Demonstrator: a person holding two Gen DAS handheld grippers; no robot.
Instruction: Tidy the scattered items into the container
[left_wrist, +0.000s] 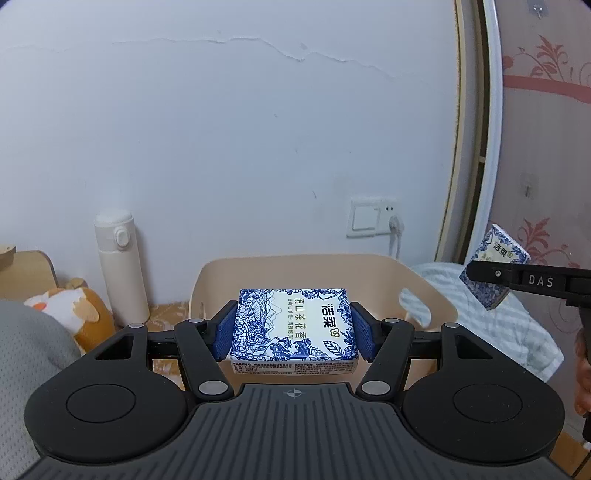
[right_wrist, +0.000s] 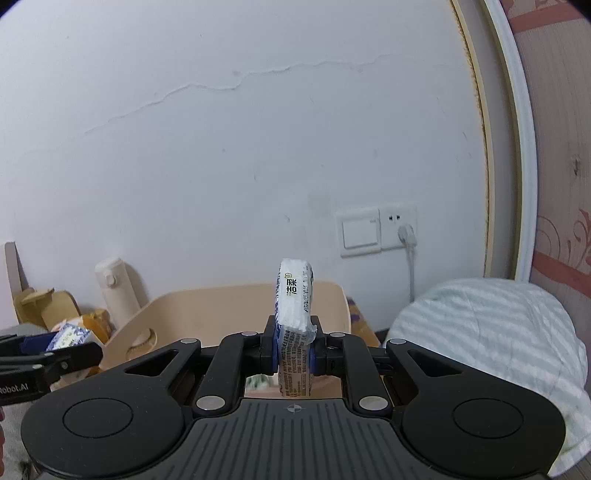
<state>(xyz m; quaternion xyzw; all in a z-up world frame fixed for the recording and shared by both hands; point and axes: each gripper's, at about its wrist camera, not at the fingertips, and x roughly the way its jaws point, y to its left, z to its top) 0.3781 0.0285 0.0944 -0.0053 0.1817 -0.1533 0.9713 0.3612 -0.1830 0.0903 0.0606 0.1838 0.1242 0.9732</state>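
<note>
My left gripper (left_wrist: 293, 332) is shut on a blue-and-white tissue pack (left_wrist: 295, 325), held flat in front of the beige plastic basket (left_wrist: 369, 273). My right gripper (right_wrist: 293, 349) is shut on a second tissue pack (right_wrist: 293, 314), held on edge above the same basket (right_wrist: 221, 310). In the left wrist view the right gripper (left_wrist: 491, 275) with its pack (left_wrist: 493, 251) shows at the right. In the right wrist view the left gripper (right_wrist: 55, 354) with its pack (right_wrist: 68, 338) shows at the lower left.
A cream thermos (left_wrist: 120, 266) stands left of the basket against the white wall. An orange plush toy (left_wrist: 74, 310) lies at the left. A striped towel (right_wrist: 498, 350) is bundled to the right. A wall socket with a plug (left_wrist: 373, 219) is behind the basket.
</note>
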